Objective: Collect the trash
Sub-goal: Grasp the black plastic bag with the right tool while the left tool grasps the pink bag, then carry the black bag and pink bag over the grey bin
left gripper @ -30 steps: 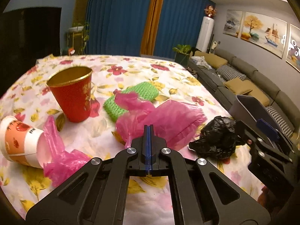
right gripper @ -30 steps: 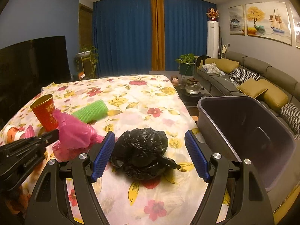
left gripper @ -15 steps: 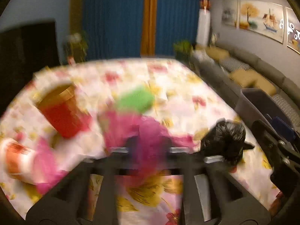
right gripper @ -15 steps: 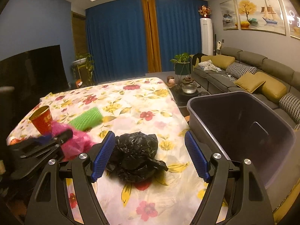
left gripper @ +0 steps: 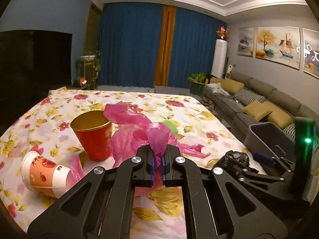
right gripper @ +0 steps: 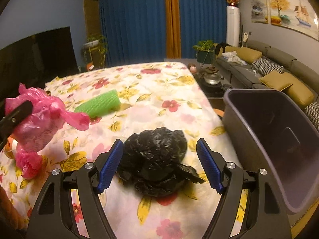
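Left wrist: left gripper (left gripper: 157, 166) fingers pinch pink bag (left gripper: 157, 139); right gripper (right gripper: 159, 165) wide open astride black bag (right gripper: 155, 159); cup print unreadable.

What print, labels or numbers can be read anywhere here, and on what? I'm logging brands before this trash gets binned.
Orange-and-white paper cup: red Chinese characters and a small dark mark, too small to read.
Red cup: gold lettering on its side, too blurred to read.
Rightmost wall painting: white brush strokes, not legible.
Nothing else bears text.
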Available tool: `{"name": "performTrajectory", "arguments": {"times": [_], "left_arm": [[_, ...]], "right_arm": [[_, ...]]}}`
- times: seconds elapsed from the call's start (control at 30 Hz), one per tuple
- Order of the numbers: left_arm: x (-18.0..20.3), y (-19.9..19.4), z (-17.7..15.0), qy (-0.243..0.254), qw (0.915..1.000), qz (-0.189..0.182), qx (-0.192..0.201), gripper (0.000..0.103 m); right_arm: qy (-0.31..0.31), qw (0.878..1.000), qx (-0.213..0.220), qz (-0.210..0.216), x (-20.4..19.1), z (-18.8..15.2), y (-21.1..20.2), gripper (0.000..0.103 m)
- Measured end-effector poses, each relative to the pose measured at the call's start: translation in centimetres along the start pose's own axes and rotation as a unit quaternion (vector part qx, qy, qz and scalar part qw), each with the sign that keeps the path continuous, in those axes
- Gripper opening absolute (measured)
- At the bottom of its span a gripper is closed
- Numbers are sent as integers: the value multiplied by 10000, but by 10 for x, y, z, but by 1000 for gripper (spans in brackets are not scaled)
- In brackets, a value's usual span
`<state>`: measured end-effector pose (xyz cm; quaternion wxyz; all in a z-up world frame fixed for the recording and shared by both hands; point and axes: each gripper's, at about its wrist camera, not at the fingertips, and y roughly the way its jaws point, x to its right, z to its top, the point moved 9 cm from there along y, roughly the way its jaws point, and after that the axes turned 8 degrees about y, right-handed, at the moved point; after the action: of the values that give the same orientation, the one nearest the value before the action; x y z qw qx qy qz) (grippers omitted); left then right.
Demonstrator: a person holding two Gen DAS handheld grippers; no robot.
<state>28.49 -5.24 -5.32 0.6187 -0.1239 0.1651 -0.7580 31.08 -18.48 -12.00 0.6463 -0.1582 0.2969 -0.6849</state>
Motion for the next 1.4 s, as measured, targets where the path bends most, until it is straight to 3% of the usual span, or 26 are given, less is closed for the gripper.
{"name": "performTrajectory", "arguments": {"times": [0.1, 0.2, 0.33, 0.87, 1.4], "left_arm": [[-2, 2, 0, -67, 10000, -43, -39, 4], [-2, 3, -1, -113, 9999, -82, -63, 4], [-4, 1, -5, -125, 9998, -100, -94, 4], [5, 9, -9, -48, 9994, -261, -205, 4], [90, -31, 13, 476, 9958, -778, 102, 4]], "right_arm": [[-58, 9999, -150, -50, -2, 0, 9, 65], [-125, 9991, -403, -69, -4, -4, 20, 47], [-238, 9994, -262, -50, -9, -5, 15, 31], [-143, 9970, 750, 87, -3, 21, -69, 29], [70, 9902, 1374, -223, 51, 30, -137, 30]]}}
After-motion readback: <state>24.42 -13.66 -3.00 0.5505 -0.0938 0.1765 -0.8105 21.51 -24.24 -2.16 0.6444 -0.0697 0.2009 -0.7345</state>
